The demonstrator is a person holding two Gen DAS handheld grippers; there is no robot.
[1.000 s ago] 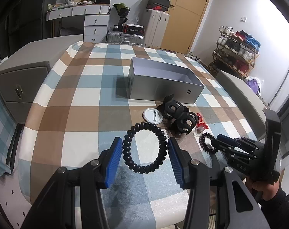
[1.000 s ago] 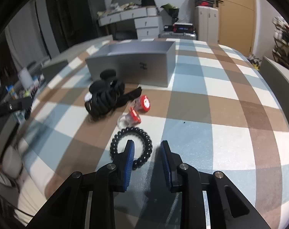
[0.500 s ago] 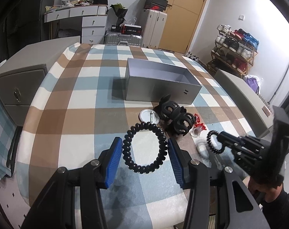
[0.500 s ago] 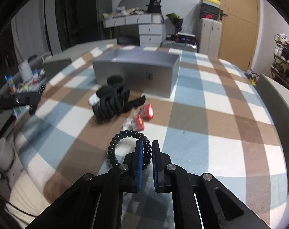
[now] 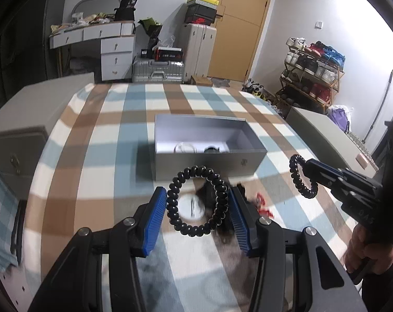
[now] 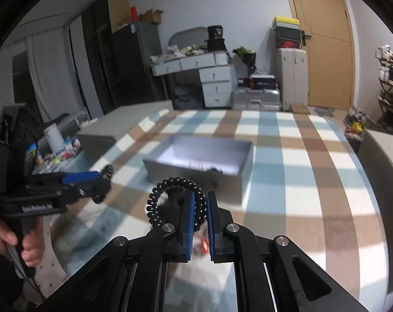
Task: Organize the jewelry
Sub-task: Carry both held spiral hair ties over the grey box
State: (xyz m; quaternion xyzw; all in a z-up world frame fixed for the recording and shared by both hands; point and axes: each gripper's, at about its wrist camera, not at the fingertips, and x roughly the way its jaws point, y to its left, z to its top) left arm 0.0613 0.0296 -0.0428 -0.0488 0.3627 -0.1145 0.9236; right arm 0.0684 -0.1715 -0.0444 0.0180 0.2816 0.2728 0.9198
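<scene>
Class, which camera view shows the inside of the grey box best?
The left wrist view: it looks down into the grey box, showing a white item and a dark one inside. The right wrist view shows the box blurred, contents barely discernible.

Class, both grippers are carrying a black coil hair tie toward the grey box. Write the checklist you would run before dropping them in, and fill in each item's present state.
1. Left gripper holds the large hair tie: ok, it spans the two pads.
2. Right gripper pinches the small hair tie: ok.
3. Grey box open: ok.
4. Room in the box: ok, few items inside.
5. Grippers over the box: not ok, both short of it.
6. Grippers apart: ok.
</scene>
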